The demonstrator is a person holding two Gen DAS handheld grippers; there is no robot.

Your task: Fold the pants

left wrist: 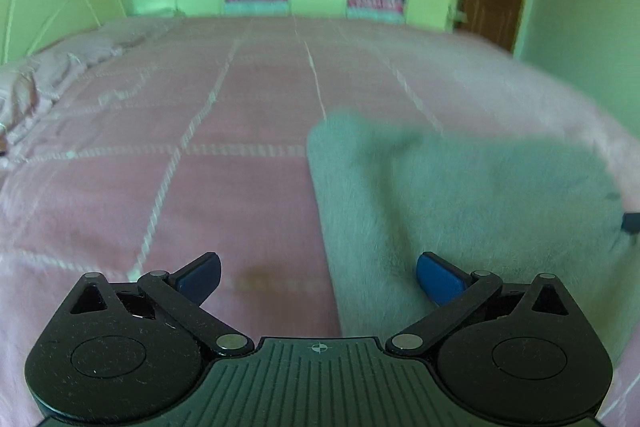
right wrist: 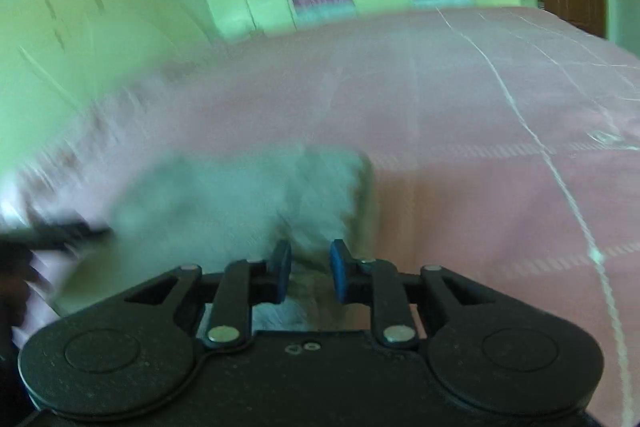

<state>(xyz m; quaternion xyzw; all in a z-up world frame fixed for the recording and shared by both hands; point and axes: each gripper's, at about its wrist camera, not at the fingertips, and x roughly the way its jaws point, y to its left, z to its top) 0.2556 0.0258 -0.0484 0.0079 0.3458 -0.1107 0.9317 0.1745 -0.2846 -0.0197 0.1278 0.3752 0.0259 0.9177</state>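
Now we see grey pants [left wrist: 460,195] on a pink bedspread [left wrist: 160,147].

We find no container in either view; the pants lie bunched as a soft, blurred grey heap on the near right part of the bed in the left wrist view, and near left in the right wrist view [right wrist: 240,195]. Our left gripper [left wrist: 318,277] has its blue fingers [left wrist: 438,277] spread wide, holding nothing, just beside the cloth's left edge. Our right gripper [right wrist: 310,273] has its fingers narrowed, with grey fabric between them; a firm pinch we cannot tell.
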